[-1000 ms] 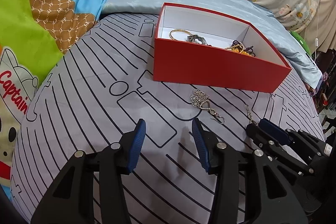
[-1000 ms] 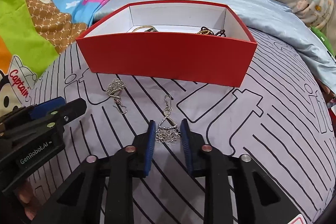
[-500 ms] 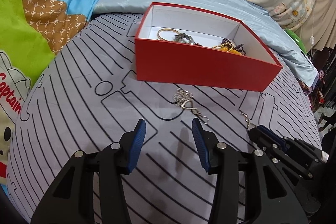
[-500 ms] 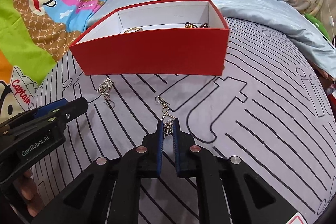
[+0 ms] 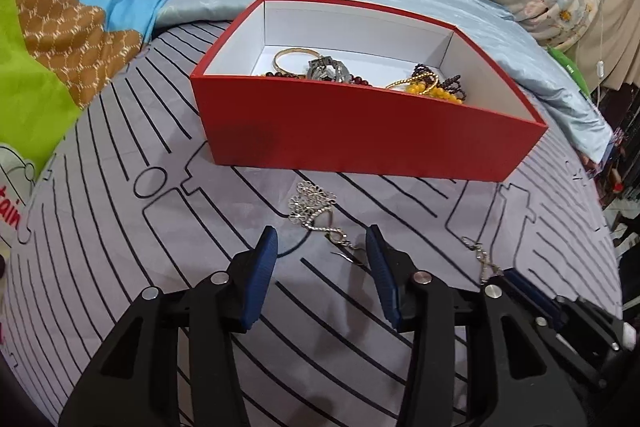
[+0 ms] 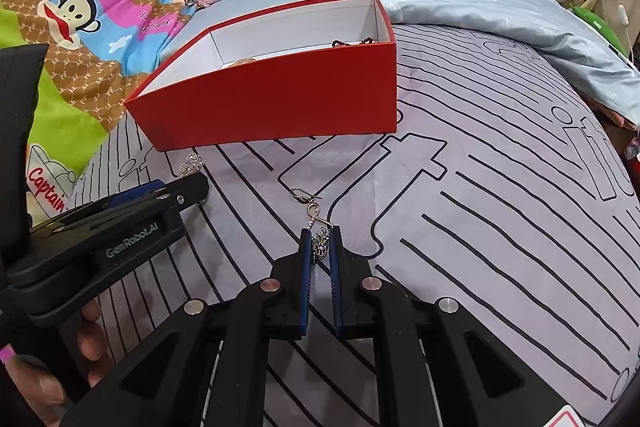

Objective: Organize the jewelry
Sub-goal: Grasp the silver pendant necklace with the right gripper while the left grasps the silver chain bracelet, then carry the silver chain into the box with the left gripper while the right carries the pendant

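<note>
Red box (image 5: 372, 135) sits on a grey line-patterned bedspread (image 6: 500, 211) and serves as the landmark; its white interior already holds a gold bangle (image 5: 294, 61), a silver-toned piece (image 5: 326, 71), dark bead strands (image 5: 438, 77) and yellow beads (image 5: 432, 91). Right gripper (image 6: 320, 247): its jaws have just been closing and now stand clenched on the filigree end of a silver earring (image 6: 320, 242); that earring's chain and hook run out ahead of the fingertips toward the box's front wall, over the bedspread, well short of the box. Left gripper (image 5: 320, 247): released, blue pads (image 5: 262, 275) apart, nothing between them pressed. A second silver earring (image 5: 316, 211) lies flat on the bedspread just in front of the box's front wall, its flower cluster nearest the box and its hook reaching back between the left fingertips, no contact seen. In the right wrist view the left gripper sits in front of the box's left corner, with a hand (image 6: 86, 343) partly visible beneath it.
</note>
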